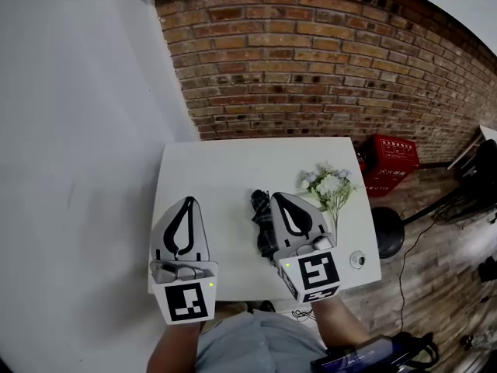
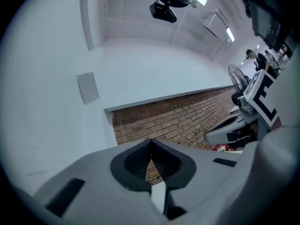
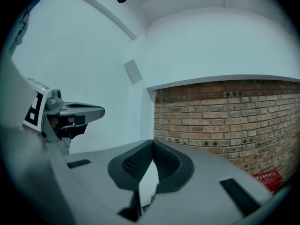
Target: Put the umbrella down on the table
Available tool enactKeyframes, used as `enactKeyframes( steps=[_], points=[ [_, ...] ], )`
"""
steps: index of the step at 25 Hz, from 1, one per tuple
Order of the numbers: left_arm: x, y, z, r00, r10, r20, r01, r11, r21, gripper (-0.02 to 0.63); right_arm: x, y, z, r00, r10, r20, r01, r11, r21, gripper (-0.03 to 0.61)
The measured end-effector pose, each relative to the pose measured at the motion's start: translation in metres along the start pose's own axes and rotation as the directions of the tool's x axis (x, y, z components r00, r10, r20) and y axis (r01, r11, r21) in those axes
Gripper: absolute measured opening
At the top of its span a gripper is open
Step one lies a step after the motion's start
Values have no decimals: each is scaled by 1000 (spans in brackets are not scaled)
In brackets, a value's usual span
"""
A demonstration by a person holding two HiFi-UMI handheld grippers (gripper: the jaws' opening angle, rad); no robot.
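A folded dark umbrella (image 1: 261, 214) lies on the white table (image 1: 225, 169), near its middle front. My right gripper (image 1: 276, 196) hovers above it, shut and empty, and hides the umbrella's right side. My left gripper (image 1: 187, 202) is held over the table's left part, shut with nothing in it. In the left gripper view the left gripper (image 2: 151, 143) has its jaws together and points level at the brick wall. In the right gripper view the right gripper (image 3: 152, 145) has its tips together too, with nothing between them.
A bunch of pale flowers (image 1: 330, 183) lies on the table's right side, and a small round object (image 1: 358, 259) sits at its front right corner. A red crate (image 1: 390, 162) and a black stool (image 1: 387, 231) stand on the floor to the right. A brick wall (image 1: 326, 61) is behind.
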State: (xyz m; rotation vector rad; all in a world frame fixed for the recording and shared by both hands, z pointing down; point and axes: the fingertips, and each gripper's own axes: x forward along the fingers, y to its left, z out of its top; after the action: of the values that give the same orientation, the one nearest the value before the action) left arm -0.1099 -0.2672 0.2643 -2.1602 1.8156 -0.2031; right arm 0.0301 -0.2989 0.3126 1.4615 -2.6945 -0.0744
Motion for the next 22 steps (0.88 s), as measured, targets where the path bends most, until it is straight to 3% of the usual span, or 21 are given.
enactKeyframes(
  steps=[22],
  points=[
    [-13,1,-4,1000,-12,-1,12,1000,20,8,-8,13,0,1000,8,-5,-8,1000,-1,5]
  ],
)
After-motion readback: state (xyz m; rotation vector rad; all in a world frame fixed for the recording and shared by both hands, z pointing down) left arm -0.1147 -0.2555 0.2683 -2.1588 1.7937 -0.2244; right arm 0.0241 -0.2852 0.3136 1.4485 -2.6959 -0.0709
